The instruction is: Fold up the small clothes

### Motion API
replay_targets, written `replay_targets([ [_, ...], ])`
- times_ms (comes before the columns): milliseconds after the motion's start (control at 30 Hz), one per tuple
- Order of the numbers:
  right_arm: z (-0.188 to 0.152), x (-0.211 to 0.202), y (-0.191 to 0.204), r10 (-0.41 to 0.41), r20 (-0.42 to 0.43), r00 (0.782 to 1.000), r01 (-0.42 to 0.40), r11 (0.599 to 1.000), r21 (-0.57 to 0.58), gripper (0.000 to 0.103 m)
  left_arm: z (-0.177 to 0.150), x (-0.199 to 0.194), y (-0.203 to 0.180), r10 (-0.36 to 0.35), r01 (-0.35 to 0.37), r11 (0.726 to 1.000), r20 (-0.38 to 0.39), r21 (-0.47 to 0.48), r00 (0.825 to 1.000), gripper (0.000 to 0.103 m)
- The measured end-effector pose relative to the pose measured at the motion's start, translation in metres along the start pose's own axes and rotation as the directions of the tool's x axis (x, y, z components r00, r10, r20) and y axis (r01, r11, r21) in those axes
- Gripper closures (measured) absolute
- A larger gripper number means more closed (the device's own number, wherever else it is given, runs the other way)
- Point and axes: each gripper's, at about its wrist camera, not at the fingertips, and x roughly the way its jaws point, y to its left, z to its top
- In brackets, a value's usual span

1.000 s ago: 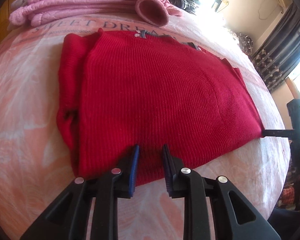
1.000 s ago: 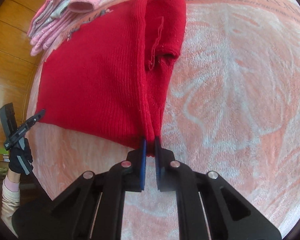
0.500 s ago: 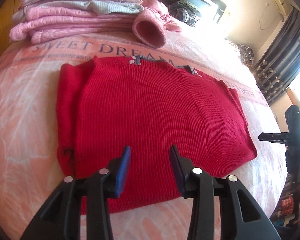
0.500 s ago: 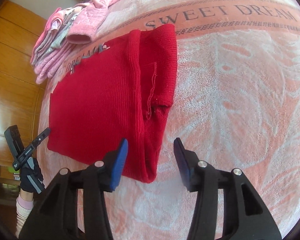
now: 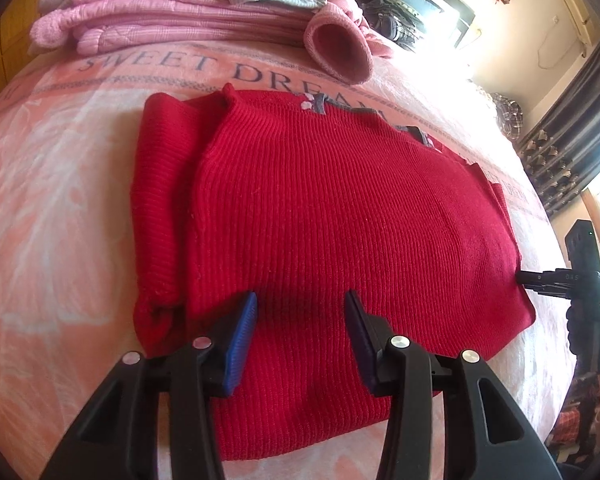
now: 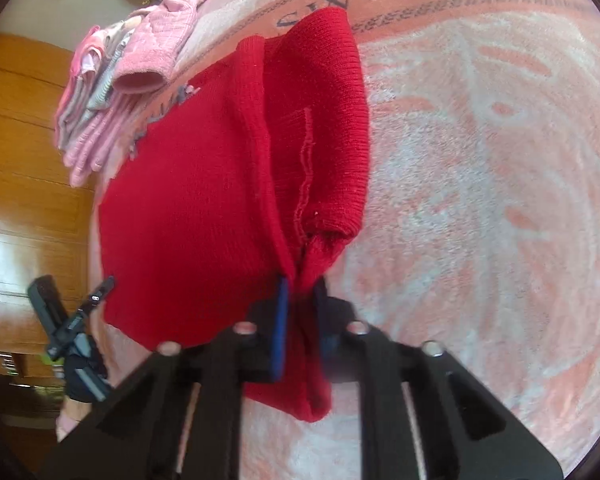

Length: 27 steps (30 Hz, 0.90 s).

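Underneath everything lies a pink and white blanket with a leafy pattern and a printed band reading SWEET DREAM, spread across the whole bed, and it fills most of both views. On it, flat and partly folded, rests the red knitted sweater, the largest thing on the blanket; its sleeve is turned in along one side, with a wavy seam showing, and a bit of grey trim peeks out at its far edge near the lettering. Beyond the sweater, at the far end of the bed, sits a stack of pink and grey folded clothes, with one pink rolled cuff hanging off it toward the sweater, close to its far edge but apart from it. A wooden wardrobe stands to the side in the right wrist view, and dark patterned curtains hang by a bright window in the left wrist view. Smaller still, the left gripper hovers over the near hem of the sweater with its blue-padded jaws spread wide and nothing between them; whether the pads touch the knit I cannot tell. The right gripper has its jaws pinched close together on the sweater's near corner, where the folded sleeve meets the body, and red cloth bunches between the pads and hangs below them
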Motion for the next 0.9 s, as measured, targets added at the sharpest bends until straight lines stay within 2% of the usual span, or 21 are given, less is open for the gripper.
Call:
replay_targets([
  [100,-0.001,-0.008,0.012,-0.034,0.028,0.999,0.036,0.998,-0.058,0.094,-0.001,0.000,0.002,-0.013,0.013,1.000,0.000,0.003,1.000,0.058],
  [300,-0.005,-0.002,-0.010,-0.051,0.014,0.999,0.051,0.999,0.012,0.095,-0.002,0.000,0.004,-0.026,0.026,1.000,-0.004,0.010,1.000,0.058],
  [667,-0.008,0.002,-0.008,-0.072,0.030,0.997,0.072,0.997,-0.006,0.096,-0.003,0.005,0.001,-0.011,0.011,0.999,-0.001,0.045,1.000,0.058],
  [800,-0.005,-0.003,0.009,-0.099,0.036,0.994,0.098,0.995,0.014,0.096,-0.001,-0.001,-0.001,-0.009,0.010,0.999,-0.010,0.034,1.000,0.058],
  [900,0.001,-0.017,0.050,-0.071,0.062,0.996,0.074,0.996,-0.040,0.096,0.002,-0.014,-0.002,-0.023,0.022,0.999,0.011,0.048,1.000,0.058],
])
